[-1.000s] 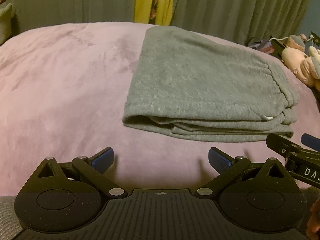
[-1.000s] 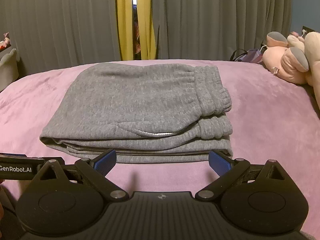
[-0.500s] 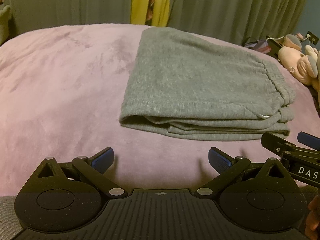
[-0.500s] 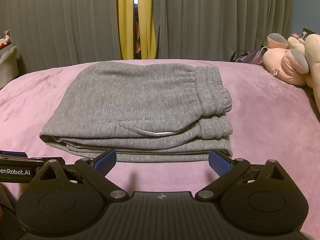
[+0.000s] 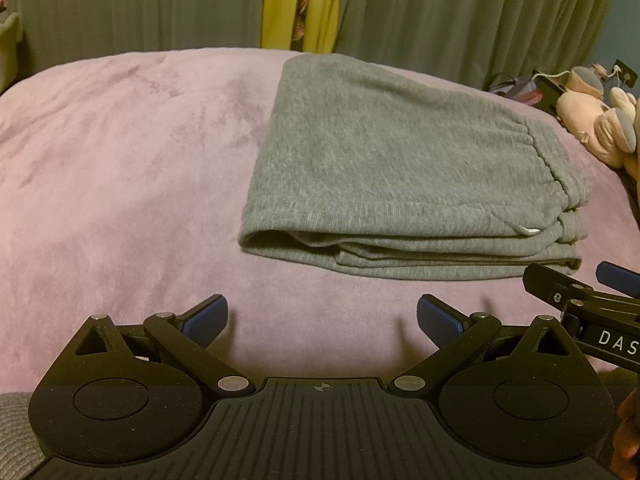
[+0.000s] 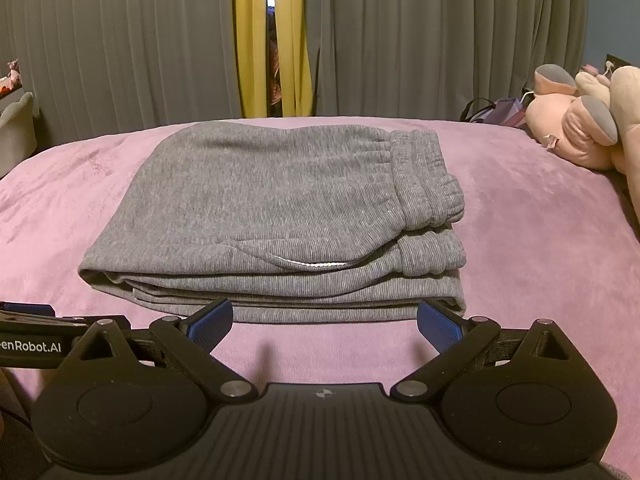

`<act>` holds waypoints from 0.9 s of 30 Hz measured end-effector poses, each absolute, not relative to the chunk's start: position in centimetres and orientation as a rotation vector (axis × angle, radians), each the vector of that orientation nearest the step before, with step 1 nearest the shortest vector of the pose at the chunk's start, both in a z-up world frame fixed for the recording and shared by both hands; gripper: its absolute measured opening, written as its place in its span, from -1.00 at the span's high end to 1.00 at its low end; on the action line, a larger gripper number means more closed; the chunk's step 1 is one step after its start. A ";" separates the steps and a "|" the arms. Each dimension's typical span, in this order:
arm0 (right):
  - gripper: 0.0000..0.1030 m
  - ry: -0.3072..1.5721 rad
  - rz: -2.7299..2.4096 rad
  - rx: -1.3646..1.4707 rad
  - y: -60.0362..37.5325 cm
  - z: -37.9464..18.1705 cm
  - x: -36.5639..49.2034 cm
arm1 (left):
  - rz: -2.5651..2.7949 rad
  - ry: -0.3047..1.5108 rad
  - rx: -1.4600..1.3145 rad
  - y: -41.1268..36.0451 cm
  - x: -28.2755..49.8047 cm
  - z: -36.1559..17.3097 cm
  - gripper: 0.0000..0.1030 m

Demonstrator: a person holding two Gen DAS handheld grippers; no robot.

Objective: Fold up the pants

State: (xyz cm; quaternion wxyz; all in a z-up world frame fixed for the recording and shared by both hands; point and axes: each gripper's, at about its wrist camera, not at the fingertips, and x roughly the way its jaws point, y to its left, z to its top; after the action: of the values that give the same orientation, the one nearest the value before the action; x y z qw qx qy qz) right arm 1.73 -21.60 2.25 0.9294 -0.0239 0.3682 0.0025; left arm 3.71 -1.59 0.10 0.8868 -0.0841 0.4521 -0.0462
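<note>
Nearest me, my left gripper point(image 5: 322, 318) hangs with its blue-padded fingers spread wide and empty over the pink blanket point(image 5: 120, 184); since a second ago it has drawn back a little and the pants sit slightly further right in its view. My right gripper point(image 6: 325, 322) is likewise released, gripping nothing, its fingertips just short of the near folded edge, much as before. Just beyond lie the grey pants point(image 6: 280, 216), folded into a flat stack on the blanket. From the right wrist view their long axis runs left to right, elastic waistband point(image 6: 428, 184) at the right end, rounded fold at the left. Further off to the right rests a pink plush toy point(image 6: 576, 132), and behind everything hang grey curtains point(image 6: 440, 32) with a yellow one point(image 6: 248, 40) between.
</note>
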 end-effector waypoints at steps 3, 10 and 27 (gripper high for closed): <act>-0.92 0.753 0.004 -0.049 -21.6 2.3 1.7 | -0.098 0.939 -0.179 -1.6 3.7 0.1 -1.00; -0.92 0.756 0.004 -0.050 -21.6 2.3 1.7 | -0.097 0.936 -0.183 -1.5 3.7 0.1 -1.00; -0.92 0.757 0.005 -0.056 -21.5 2.2 1.7 | -0.093 0.930 -0.191 -1.4 3.6 0.3 -1.00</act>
State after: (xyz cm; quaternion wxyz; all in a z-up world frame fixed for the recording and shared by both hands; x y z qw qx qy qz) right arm 1.68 -21.49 2.22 0.9287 -0.0271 0.3697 0.0027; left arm 3.58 -1.43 0.27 0.8883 -0.0920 0.4477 -0.0448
